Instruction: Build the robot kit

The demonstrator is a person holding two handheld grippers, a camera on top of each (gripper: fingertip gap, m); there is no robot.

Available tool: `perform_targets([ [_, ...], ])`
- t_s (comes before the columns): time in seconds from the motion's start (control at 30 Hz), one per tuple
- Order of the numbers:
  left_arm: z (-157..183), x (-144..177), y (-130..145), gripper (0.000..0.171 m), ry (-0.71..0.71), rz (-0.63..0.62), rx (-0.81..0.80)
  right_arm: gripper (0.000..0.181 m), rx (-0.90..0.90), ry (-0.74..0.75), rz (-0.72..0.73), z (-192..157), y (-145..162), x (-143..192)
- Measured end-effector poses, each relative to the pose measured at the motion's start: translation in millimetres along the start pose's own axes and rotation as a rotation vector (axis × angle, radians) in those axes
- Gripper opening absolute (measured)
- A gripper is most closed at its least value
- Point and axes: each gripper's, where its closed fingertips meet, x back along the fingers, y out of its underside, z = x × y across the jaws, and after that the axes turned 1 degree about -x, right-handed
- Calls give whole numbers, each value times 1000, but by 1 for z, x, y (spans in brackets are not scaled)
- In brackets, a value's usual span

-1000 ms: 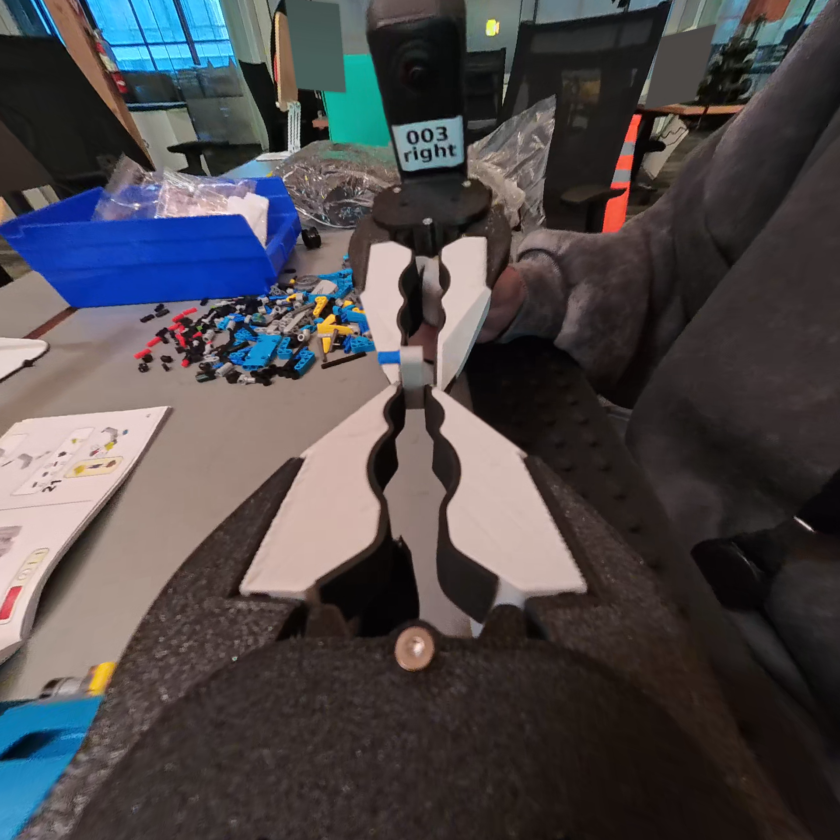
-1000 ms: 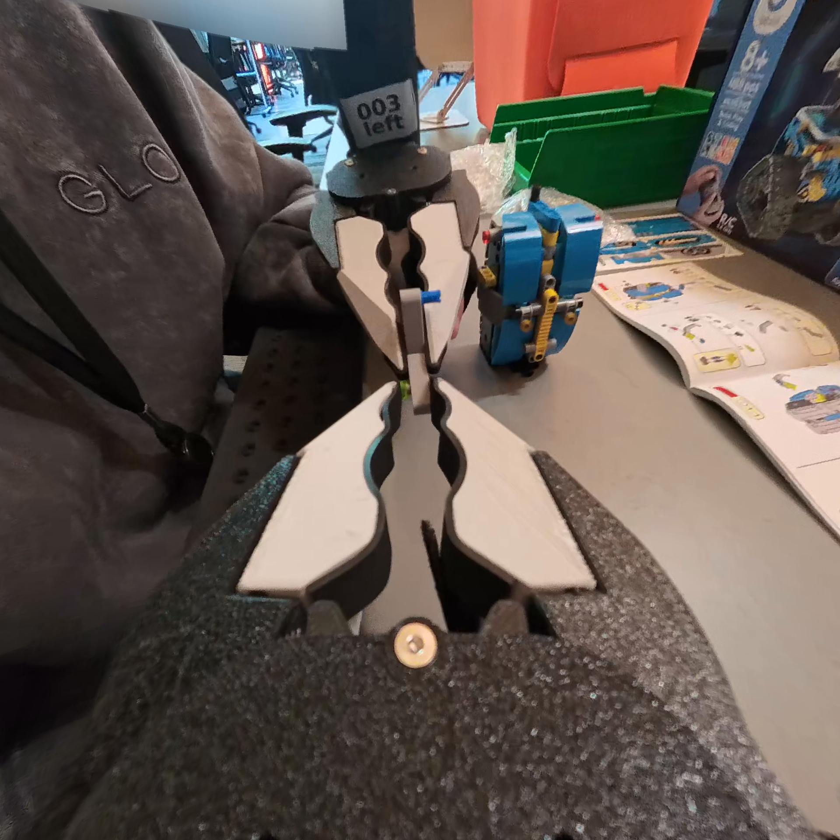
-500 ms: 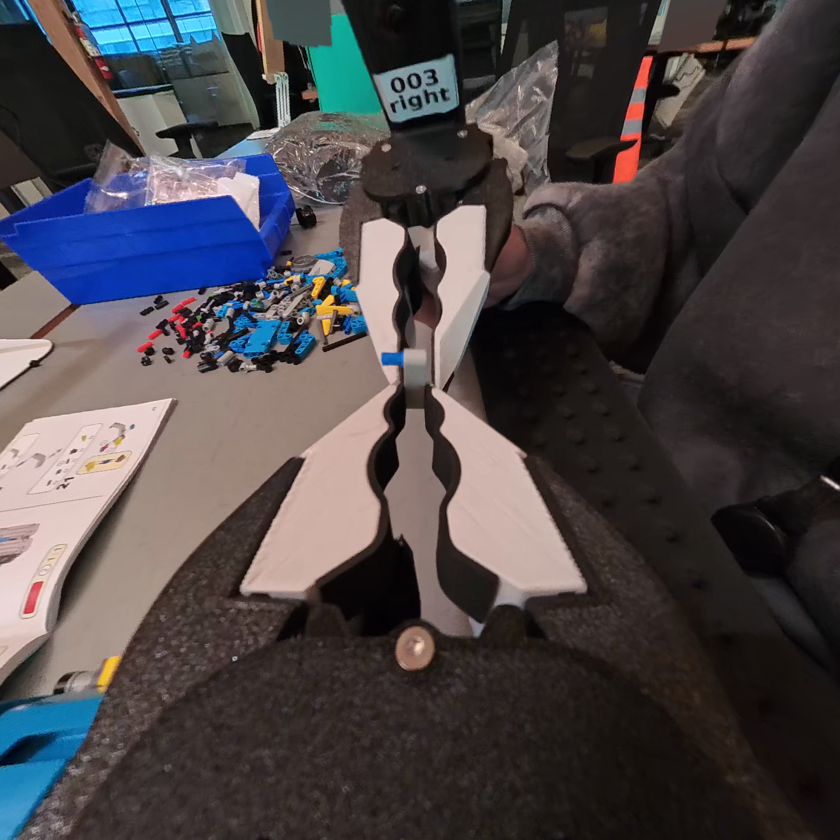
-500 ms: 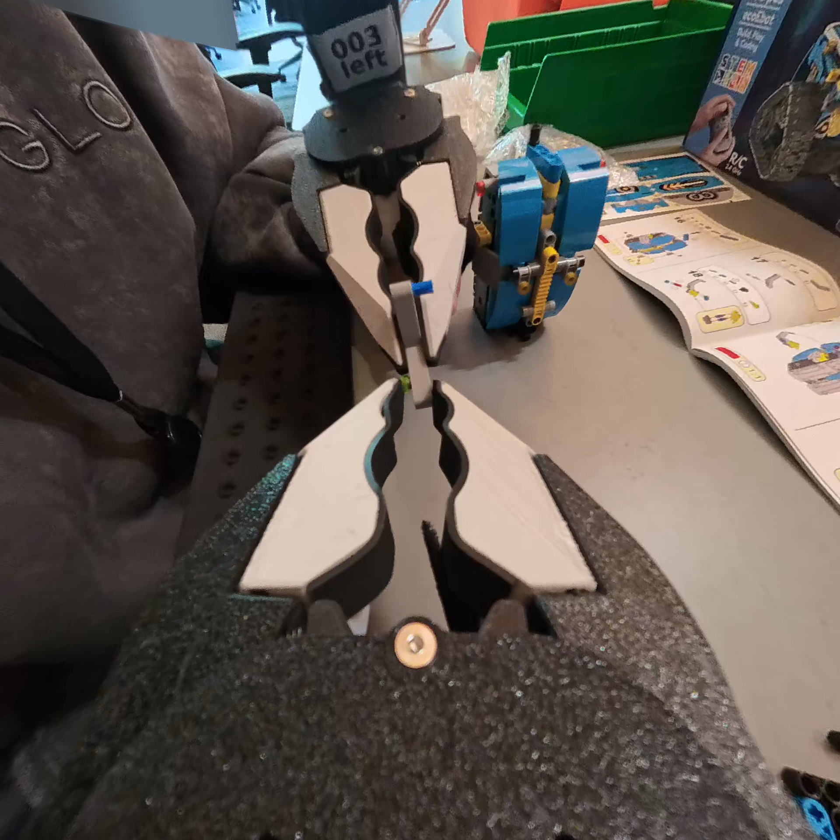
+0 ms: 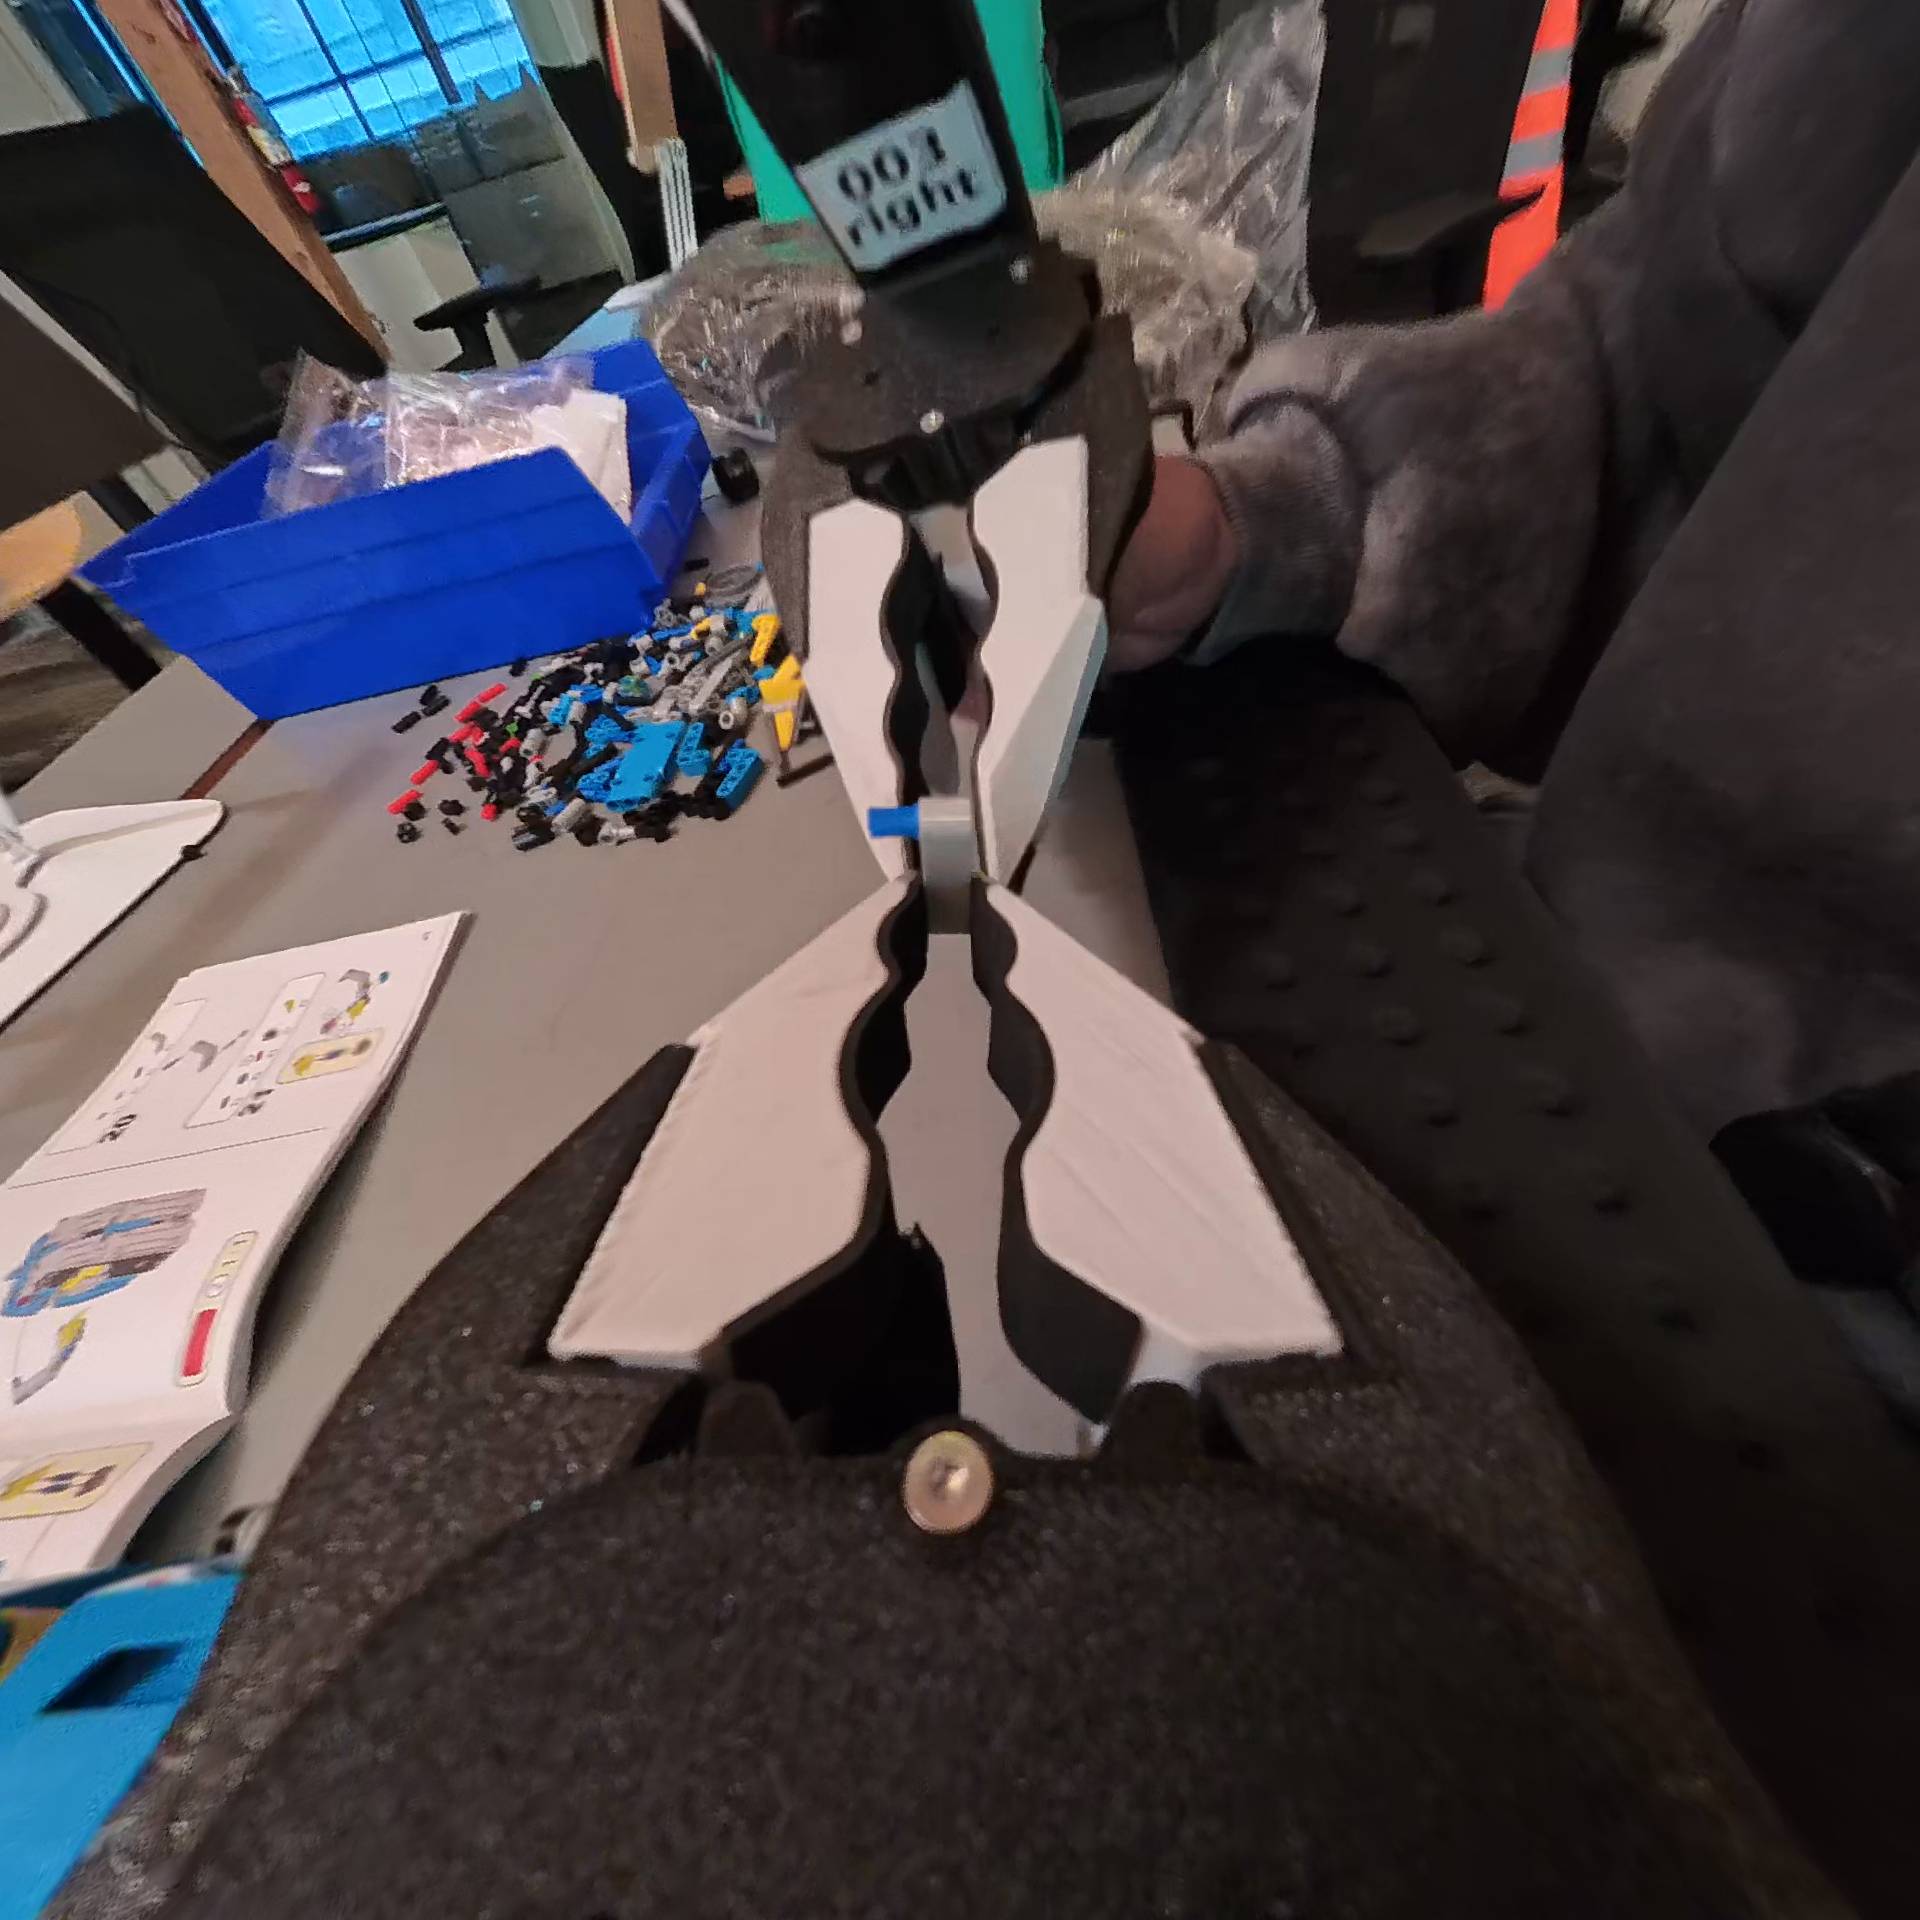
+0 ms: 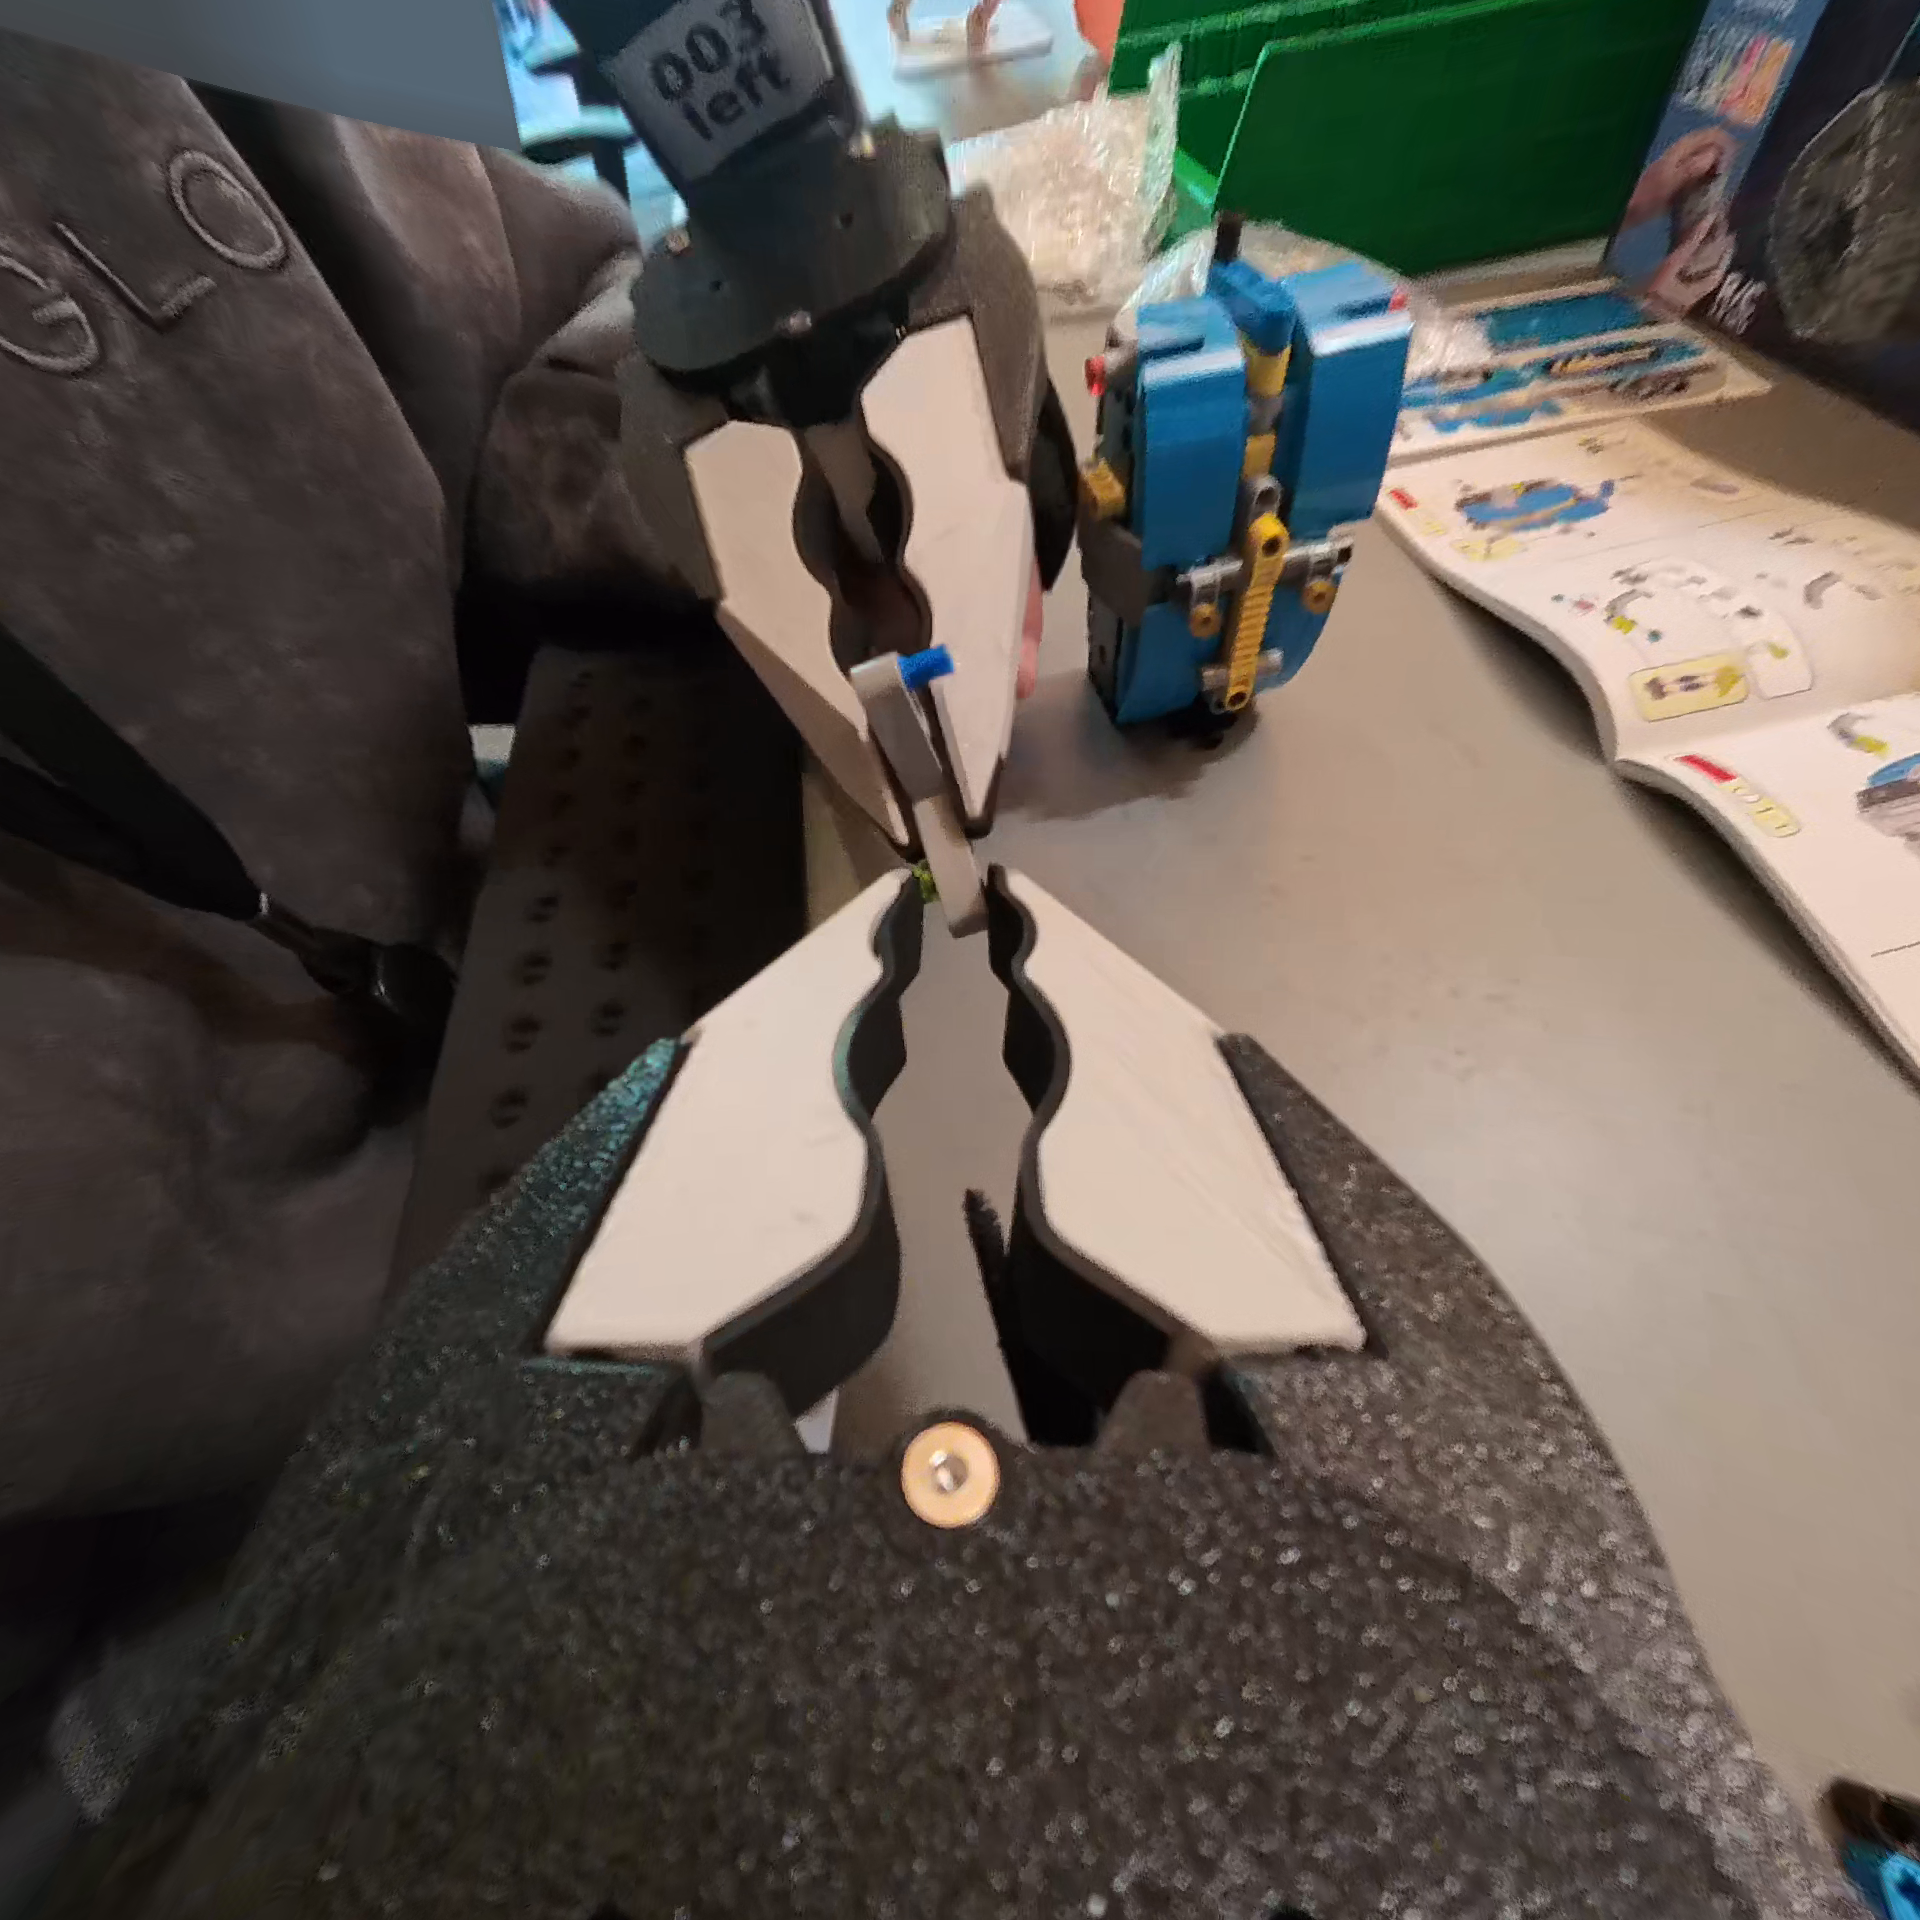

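Note:
A short grey beam with a blue pin in its side is gripped from both ends above the table's near edge. My left gripper is shut on one end of the beam. My right gripper comes from the opposite side, shut on the same beam, fingertips almost meeting the left ones. In the right wrist view my right gripper pinches the beam's lower end, and the left gripper leans in from above. The blue pin sticks out to the right. A tiny green part shows at the tips.
A pile of loose small bricks lies before a blue bin. An open instruction booklet lies left. A blue brick model stands close to the grippers. Behind it are a green bin, a toy box and a black perforated mat. My left and right fingertips are right by each other.
Both grippers stay shut on the grey beam. The pair has tilted, so the opposite gripper now leans to one side in each view. The table things have shifted in frame.

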Motion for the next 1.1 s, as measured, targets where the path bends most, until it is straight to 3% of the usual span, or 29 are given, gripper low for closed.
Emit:
perform_targets([
  [0.17,-10,9,-22,7,-11,126,134,17,-11,-58,209,1,-24,18],
  [0.33,-22,32,-54,7,-38,310,221,30,-69,39,333,27,-35,38],
  [0.5,-47,78,-86,7,-129,411,218,37,-115,188,320,53,-38,45],
  [0.6,-80,125,-95,7,-213,420,238,61,-128,223,119,62,-47,46],
  [0.7,-124,153,-65,7,-272,289,294,52,-106,205,-85,69,-61,45],
  [0.83,-184,174,16,7,-476,158,319,53,-120,191,-238,97,-69,27],
  [0.9,-186,167,41,7,-446,173,400,53,-105,208,-219,124,-61,11],
  [1.0,-173,148,60,7,-324,185,473,45,-208,219,-39,165,-45,-13],
  [1.03,-170,142,66,7,-304,177,488,41,-248,193,27,168,-41,-18],
  [1.1,-166,134,76,7,-276,152,517,38,-273,146,27,161,-34,-24],
])
